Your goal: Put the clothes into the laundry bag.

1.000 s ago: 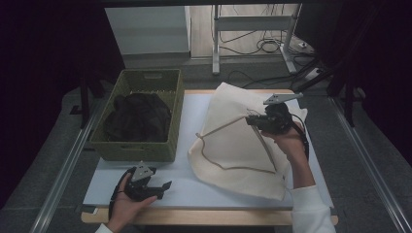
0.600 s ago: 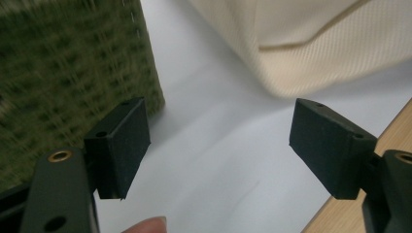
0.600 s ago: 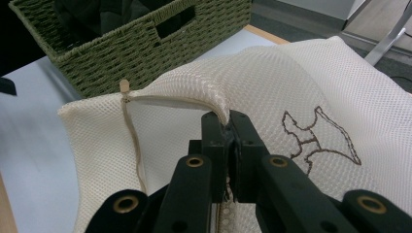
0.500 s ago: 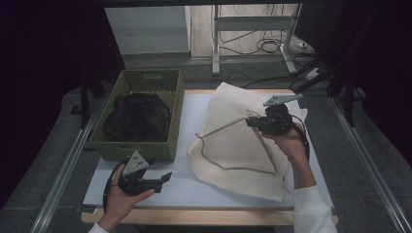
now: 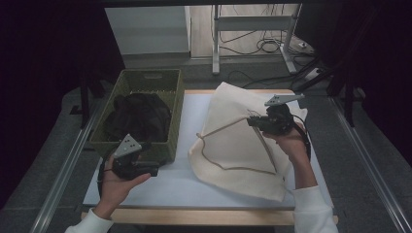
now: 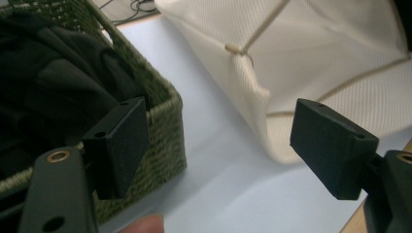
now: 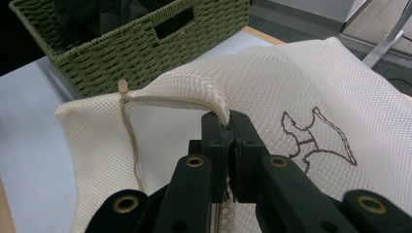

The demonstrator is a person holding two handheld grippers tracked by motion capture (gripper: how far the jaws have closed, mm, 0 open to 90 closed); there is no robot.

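Observation:
A cream mesh laundry bag with a drawstring lies on the white table, its opening lifted on the right. My right gripper is shut on the bag's rim and holds it up off the table. In the right gripper view the jaws pinch the folded mesh edge. My left gripper hovers above the table's front left, beside the near corner of a green woven basket. Its jaws stand open with nothing between them. Dark clothes fill the basket.
The white tabletop shows as a bare strip between basket and bag. The table's wooden front edge is close to both forearms. Metal rails run along both sides of the table. Cables and a frame stand on the floor behind it.
My left hand has risen from the table's front edge with its open gripper, now level with the basket's near corner. The right gripper and the bag have stayed put.

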